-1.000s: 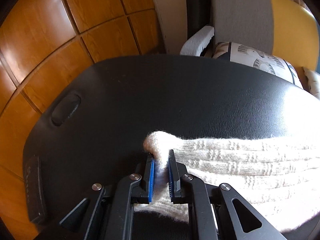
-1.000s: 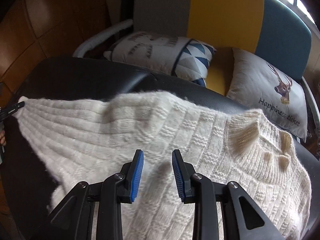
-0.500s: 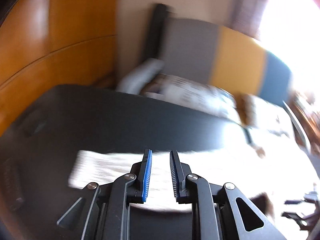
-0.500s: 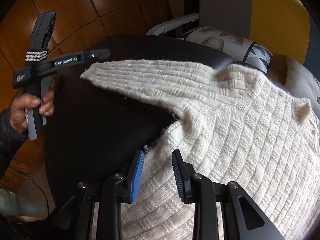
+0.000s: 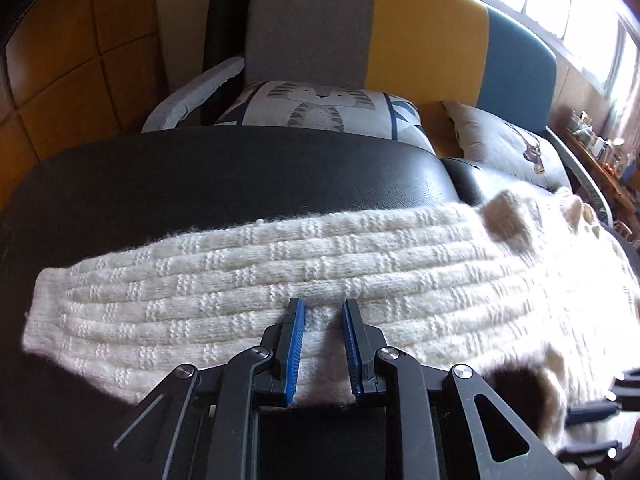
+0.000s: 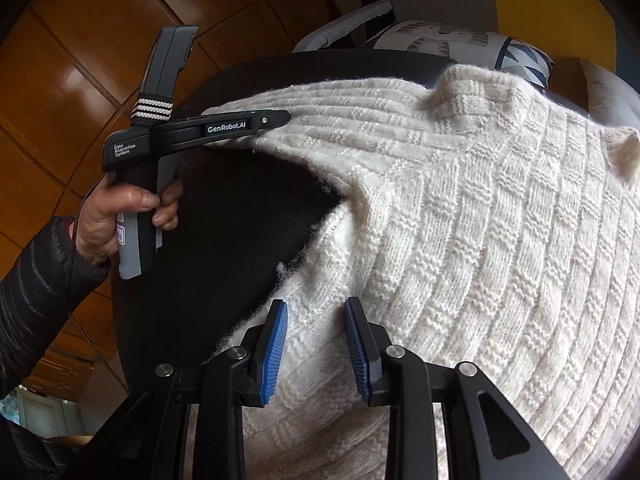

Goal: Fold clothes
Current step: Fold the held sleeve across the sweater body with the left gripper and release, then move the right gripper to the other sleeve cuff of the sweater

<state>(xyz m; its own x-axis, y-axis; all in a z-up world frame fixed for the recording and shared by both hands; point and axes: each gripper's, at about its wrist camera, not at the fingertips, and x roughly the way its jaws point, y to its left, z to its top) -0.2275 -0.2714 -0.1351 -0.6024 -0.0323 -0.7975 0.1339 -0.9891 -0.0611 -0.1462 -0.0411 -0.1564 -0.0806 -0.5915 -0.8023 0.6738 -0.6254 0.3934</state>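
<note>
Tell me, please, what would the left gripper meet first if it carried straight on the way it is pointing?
Most likely the cream knit sweater's sleeve: the left gripper, jaws slightly apart, points down at it, with the black padded surface beneath. How near it is cannot be judged.

A cream cable-knit sweater (image 6: pixel 480 208) lies spread flat, one sleeve (image 5: pixel 224 292) stretched sideways.

My left gripper (image 5: pixel 322 346) tilts downward, its jaws parted after just easing apart, nothing pinched between the blue pads. My left hand (image 6: pixel 120 216) wraps its handle, sleeve dark. My right gripper (image 6: pixel 316 348) also points down, jaws apart.
</note>
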